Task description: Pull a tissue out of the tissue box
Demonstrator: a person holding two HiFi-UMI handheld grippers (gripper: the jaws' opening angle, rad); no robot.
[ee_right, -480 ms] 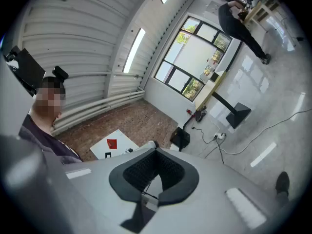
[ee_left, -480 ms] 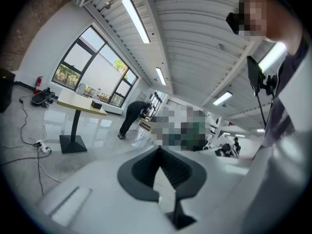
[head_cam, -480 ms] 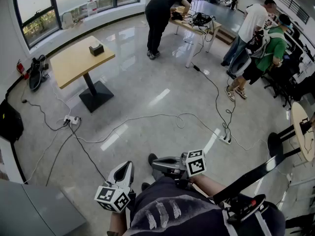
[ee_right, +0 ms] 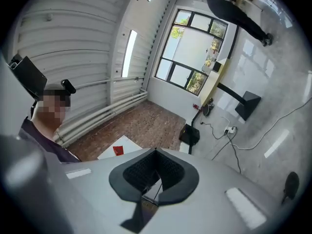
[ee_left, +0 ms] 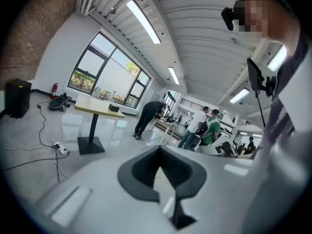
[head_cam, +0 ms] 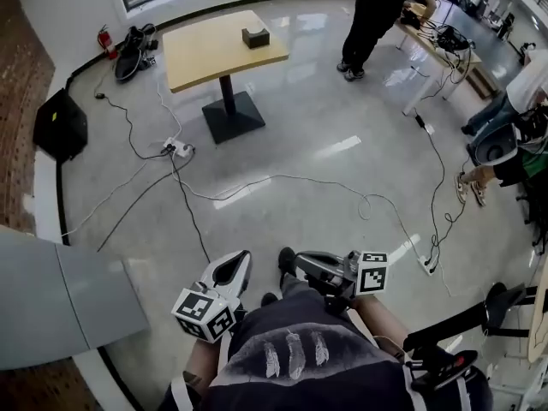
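A dark tissue box (head_cam: 255, 36) sits on a yellow pedestal table (head_cam: 210, 54) far across the room. The left gripper view shows the same box (ee_left: 113, 108) on that table (ee_left: 95, 109), small and distant. My left gripper (head_cam: 233, 271) is held close to my body, jaws shut with nothing between them; its tips (ee_left: 160, 147) meet in its own view. My right gripper (head_cam: 300, 264) is beside it, lying level and pointing left, also shut and empty (ee_right: 156, 151). Both grippers are far from the box.
Cables loop over the glossy floor past a power strip (head_cam: 176, 149). A black case (head_cam: 60, 125) and bags (head_cam: 130, 48) lie at the left wall. A grey cabinet top (head_cam: 60, 302) is close on my left. One person (head_cam: 381, 11) bends over a desk; others sit at the right.
The head view has swung left and closer, so the table with the box now sits nearer the top middle. Both grippers stay shut in front of my body.
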